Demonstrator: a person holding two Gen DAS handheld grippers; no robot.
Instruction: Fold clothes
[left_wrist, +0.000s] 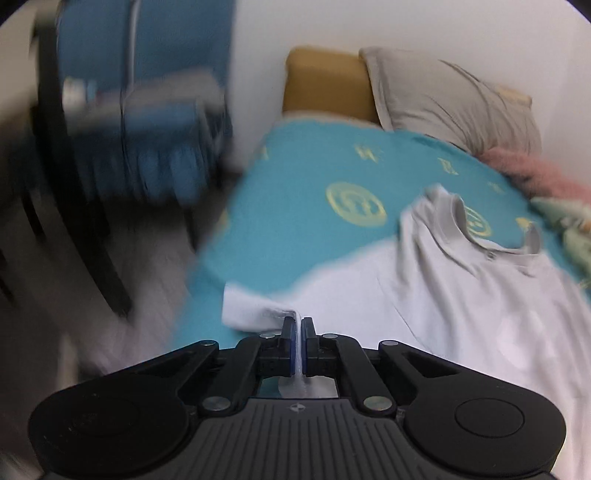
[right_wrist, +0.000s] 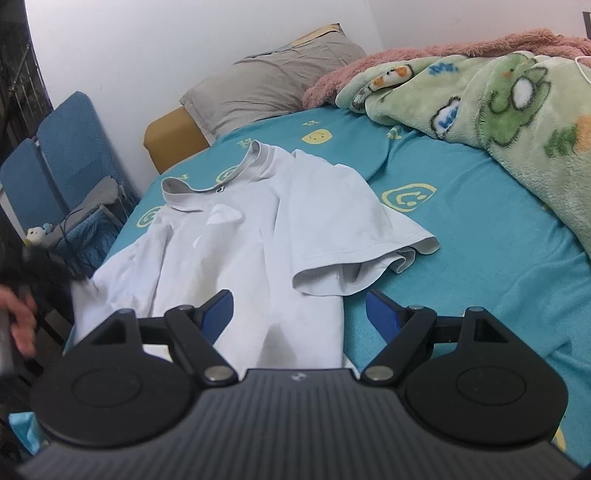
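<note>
Your left gripper (left_wrist: 299, 328) pinches white polo shirt (right_wrist: 258, 236) sleeve edge on teal bedsheet (right_wrist: 480, 258); your right gripper (right_wrist: 299, 314) hovers wide open above shirt's hem.

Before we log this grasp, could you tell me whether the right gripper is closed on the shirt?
No, the right gripper is open, hovering over the white shirt.
</note>
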